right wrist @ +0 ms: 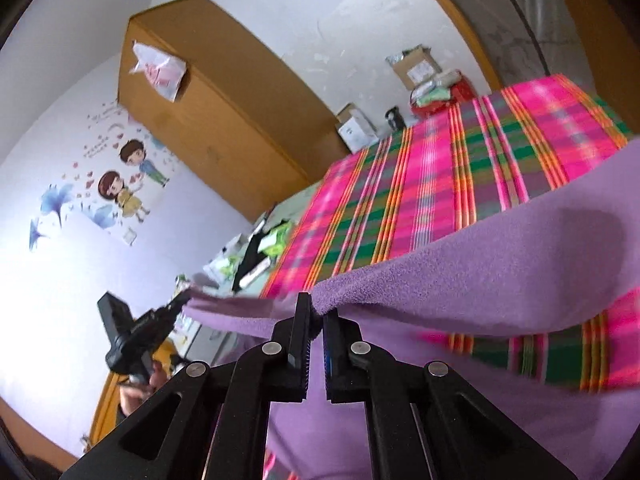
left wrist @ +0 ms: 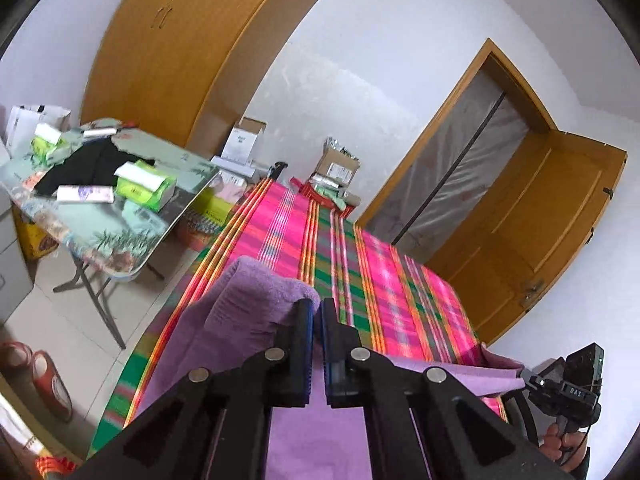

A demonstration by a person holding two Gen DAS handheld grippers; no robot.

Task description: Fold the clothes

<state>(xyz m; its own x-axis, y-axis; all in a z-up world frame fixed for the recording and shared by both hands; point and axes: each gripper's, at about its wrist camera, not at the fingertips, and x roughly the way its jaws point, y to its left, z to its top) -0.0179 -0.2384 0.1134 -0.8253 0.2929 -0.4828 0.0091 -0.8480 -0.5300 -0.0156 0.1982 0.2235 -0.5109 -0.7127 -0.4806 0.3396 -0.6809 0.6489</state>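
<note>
Both grippers, left (left wrist: 317,310) and right (right wrist: 317,312), have their jaws closed to a narrow gap, each pinching an edge of the purple fleece garment (right wrist: 500,248). It hangs stretched between them above the pink plaid bed cover (left wrist: 384,256).

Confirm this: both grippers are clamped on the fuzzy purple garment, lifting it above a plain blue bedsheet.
Wrong on one point: the bedsheet is pink, green and orange plaid, not plain blue, as the right wrist view shows. Both the left gripper and right gripper are indeed clamped on the fuzzy purple garment.
</note>
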